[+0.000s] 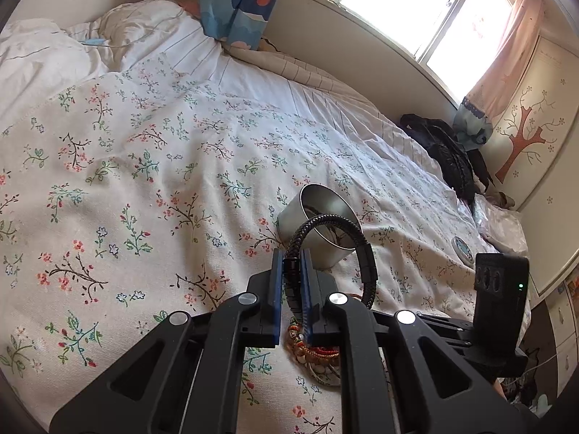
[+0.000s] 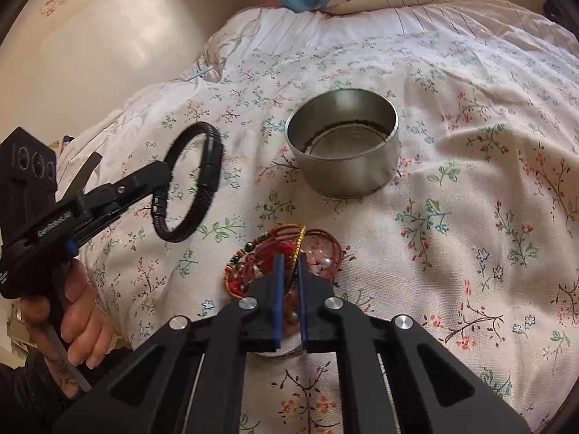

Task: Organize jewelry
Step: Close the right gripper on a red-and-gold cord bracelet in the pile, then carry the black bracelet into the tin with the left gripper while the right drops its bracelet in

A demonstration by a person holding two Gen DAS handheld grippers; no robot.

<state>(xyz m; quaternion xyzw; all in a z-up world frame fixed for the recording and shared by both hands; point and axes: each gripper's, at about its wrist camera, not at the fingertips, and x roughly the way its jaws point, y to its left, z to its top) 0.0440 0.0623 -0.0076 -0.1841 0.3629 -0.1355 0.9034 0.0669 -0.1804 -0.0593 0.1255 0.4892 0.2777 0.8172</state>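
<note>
Standing upright in left gripper: black bracelet.

black bracelet, silver tin, floral bedspread

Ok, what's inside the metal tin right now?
The metal tin holds no jewelry: bare shiny floor with a dark ring at the base. The near wall hides only a strip of the floor.

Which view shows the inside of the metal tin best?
The right wrist view: the tin is seen from above, rim and floor visible. The left wrist view shows it tilted sideways, partly behind the black bracelet.
</note>
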